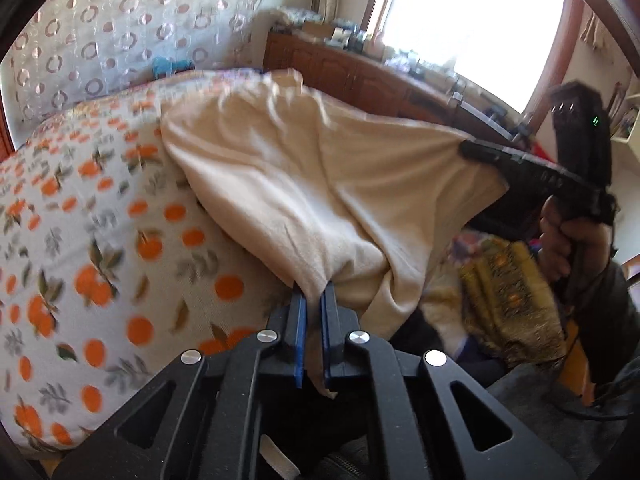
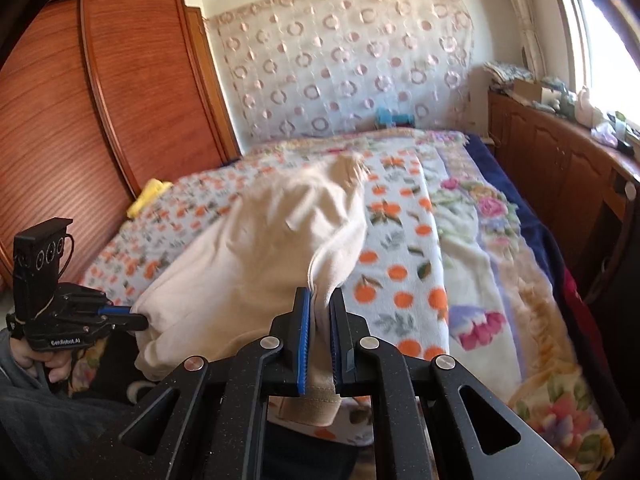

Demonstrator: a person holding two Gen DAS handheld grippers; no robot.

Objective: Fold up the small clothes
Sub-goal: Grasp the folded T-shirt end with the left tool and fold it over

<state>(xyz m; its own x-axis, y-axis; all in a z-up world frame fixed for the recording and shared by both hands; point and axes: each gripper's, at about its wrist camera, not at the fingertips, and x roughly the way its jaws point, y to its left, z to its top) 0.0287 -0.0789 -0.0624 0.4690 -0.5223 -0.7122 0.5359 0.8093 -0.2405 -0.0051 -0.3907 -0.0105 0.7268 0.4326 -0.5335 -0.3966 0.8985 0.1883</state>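
Each camera rides its gripper, looking forward and down along the fingers, close to the bed (image 1: 80, 240). Both views share the cream garment (image 2: 260, 248), the bedspread and the far curtain (image 2: 340, 60).

Your cream garment (image 1: 304, 184) is smeared by motion at its far end, so you cannot read its cut or which edge each gripper pinches. It hides the bedspread (image 1: 80, 240) beneath. The sill clutter (image 2: 560, 96) is too small to name, and the window (image 1: 472, 20) is blown white.
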